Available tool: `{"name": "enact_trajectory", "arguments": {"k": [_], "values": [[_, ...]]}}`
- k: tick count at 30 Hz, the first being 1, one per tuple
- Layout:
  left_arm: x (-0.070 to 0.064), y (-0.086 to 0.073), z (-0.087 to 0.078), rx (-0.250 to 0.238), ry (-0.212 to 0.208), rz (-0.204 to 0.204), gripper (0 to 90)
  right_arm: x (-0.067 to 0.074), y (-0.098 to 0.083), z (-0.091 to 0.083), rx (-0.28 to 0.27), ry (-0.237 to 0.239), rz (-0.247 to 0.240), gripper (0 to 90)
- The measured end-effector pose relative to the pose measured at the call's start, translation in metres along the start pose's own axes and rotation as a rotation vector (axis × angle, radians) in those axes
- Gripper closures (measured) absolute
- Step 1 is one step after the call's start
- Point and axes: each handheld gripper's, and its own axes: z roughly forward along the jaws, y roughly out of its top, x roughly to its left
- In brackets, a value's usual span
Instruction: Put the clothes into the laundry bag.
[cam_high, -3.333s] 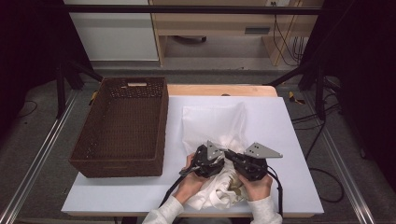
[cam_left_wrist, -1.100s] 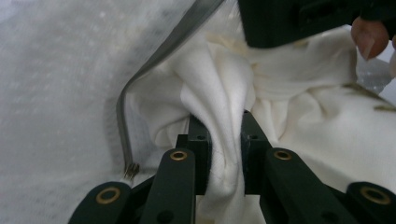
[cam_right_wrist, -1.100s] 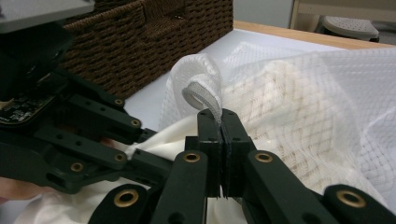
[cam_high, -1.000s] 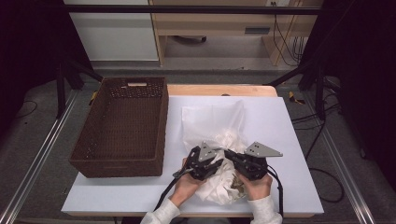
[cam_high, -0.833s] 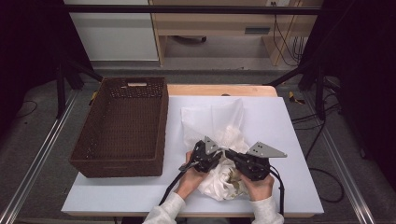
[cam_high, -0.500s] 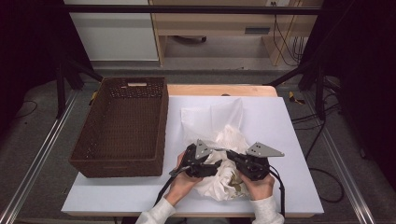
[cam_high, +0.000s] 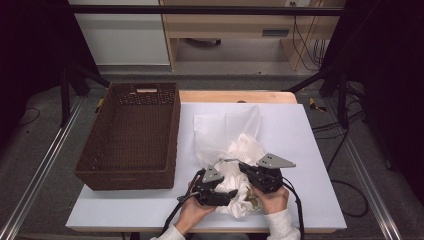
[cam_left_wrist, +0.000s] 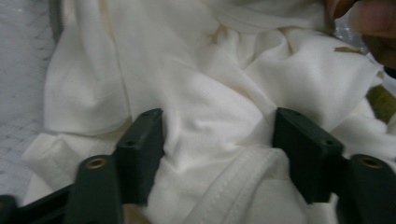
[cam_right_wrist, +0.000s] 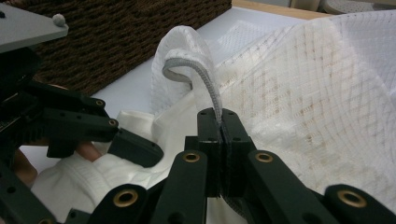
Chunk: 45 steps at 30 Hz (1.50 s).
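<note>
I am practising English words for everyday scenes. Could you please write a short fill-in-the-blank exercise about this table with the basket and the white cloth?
1. The brown wicker basket stands to the ____ of the mesh bag in the high view.
2. The right gripper is shut on the bag's grey ____.
3. The left gripper has its fingers spread over the ____ garment.
4. The inside of the basket is ____.

Missing words: left; edge; white; empty

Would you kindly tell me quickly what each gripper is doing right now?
Left gripper: jaws apart, just been closing, white garment between them.
Right gripper: shut on the mesh bag's grey edge.
</note>
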Motion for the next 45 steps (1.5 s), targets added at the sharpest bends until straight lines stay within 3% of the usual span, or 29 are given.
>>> {"name": "enact_trajectory", "arguments": {"k": [4,5,7,9,11,16,20,22,25,27,28,30,31,34,37,40,41,43,45], "values": [[-0.004,0.004,0.001,0.015,0.003,0.022,67.2,0.000,0.000,0.001,0.001,0.006,0.007,88.9],[-0.009,0.006,0.000,0.017,0.034,0.060,67.2,0.000,0.000,0.001,0.001,0.005,0.005,88.9],[-0.019,0.010,-0.003,0.005,0.089,0.111,75.3,0.000,0.001,-0.002,-0.006,0.009,0.006,88.9],[-0.020,0.017,-0.009,-0.035,0.092,0.111,77.1,0.000,0.002,-0.005,-0.015,0.008,0.009,88.9],[-0.021,0.027,-0.013,-0.061,0.105,0.118,77.6,-0.001,0.004,-0.009,-0.031,0.010,0.010,88.9],[-0.017,0.046,-0.004,-0.052,0.145,0.135,77.6,0.003,0.011,-0.019,-0.067,0.007,-0.010,89.0],[-0.002,0.055,0.025,-0.028,0.218,0.140,77.5,0.009,0.016,-0.026,-0.079,0.019,-0.028,89.0],[0.005,0.051,0.032,-0.034,0.207,0.140,76.9,0.009,0.016,-0.026,-0.079,0.020,-0.029,89.0],[0.009,0.047,0.028,-0.050,0.176,0.124,75.6,0.006,0.014,-0.024,-0.075,0.011,-0.023,89.0],[0.008,0.045,0.018,-0.050,0.154,0.107,66.7,0.001,0.010,-0.021,-0.064,0.001,-0.004,89.0],[0.006,0.044,0.014,-0.040,0.159,0.108,52.7,-0.001,0.008,-0.019,-0.055,-0.009,-0.003,89.0],[0.001,0.041,0.001,-0.009,0.205,0.117,38.1,-0.003,0.006,-0.018,-0.048,-0.013,0.003,89.0],[-0.002,0.039,-0.007,-0.002,0.209,0.119,31.3,-0.004,0.005,-0.017,-0.049,-0.015,0.003,89.0],[-0.006,0.024,-0.031,0.001,0.185,0.127,24.6,-0.004,0.005,-0.016,-0.045,-0.016,0.006,88.9],[-0.004,0.007,-0.040,0.017,0.172,0.092,23.2,-0.005,0.005,-0.016,-0.043,-0.017,0.006,88.9],[0.003,-0.008,-0.027,0.048,0.159,0.068,27.3,-0.005,0.004,-0.015,-0.034,-0.015,0.005,88.9],[0.006,-0.009,-0.021,0.058,0.135,0.049,30.9,-0.004,0.004,-0.014,-0.031,-0.016,0.006,88.9],[0.006,-0.010,-0.016,0.027,0.132,0.055,41.2,-0.003,0.004,-0.012,-0.027,-0.015,0.000,88.9],[0.002,-0.007,-0.016,0.017,0.160,0.072,57.3,-0.002,0.004,-0.011,-0.023,-0.010,0.004,88.9]]}}
